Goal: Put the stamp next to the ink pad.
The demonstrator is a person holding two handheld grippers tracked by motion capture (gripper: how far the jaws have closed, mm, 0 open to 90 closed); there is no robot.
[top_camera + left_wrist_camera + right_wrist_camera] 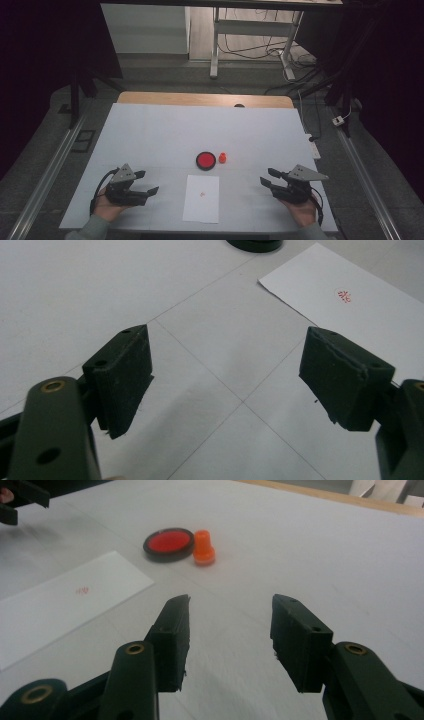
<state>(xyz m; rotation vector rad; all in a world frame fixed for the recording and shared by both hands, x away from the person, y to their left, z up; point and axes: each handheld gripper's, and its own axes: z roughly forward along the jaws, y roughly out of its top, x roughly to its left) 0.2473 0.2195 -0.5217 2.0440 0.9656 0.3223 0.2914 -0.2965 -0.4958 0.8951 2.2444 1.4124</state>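
A round black dish with a red inside (205, 160) lies near the table's middle, and a small orange stamp (222, 157) stands upright just right of it. Nearer the front lies a white paper sheet (201, 198) with a small red mark (202, 194). My left gripper (146, 182) rests at the front left, open and empty, its jaws pointing toward the sheet. My right gripper (266, 179) is at the front right, open and empty, its jaws pointing left. In the right gripper view the dish (168, 543) and stamp (203, 547) sit ahead, well apart from the jaws.
The white tabletop (165, 130) has a wooden strip (205, 99) at its far edge. A small dark object (239, 105) sits at that far edge. Beyond stand a metal frame (250, 35) and floor cables (300, 75). In the left gripper view the sheet (350, 315) lies ahead right.
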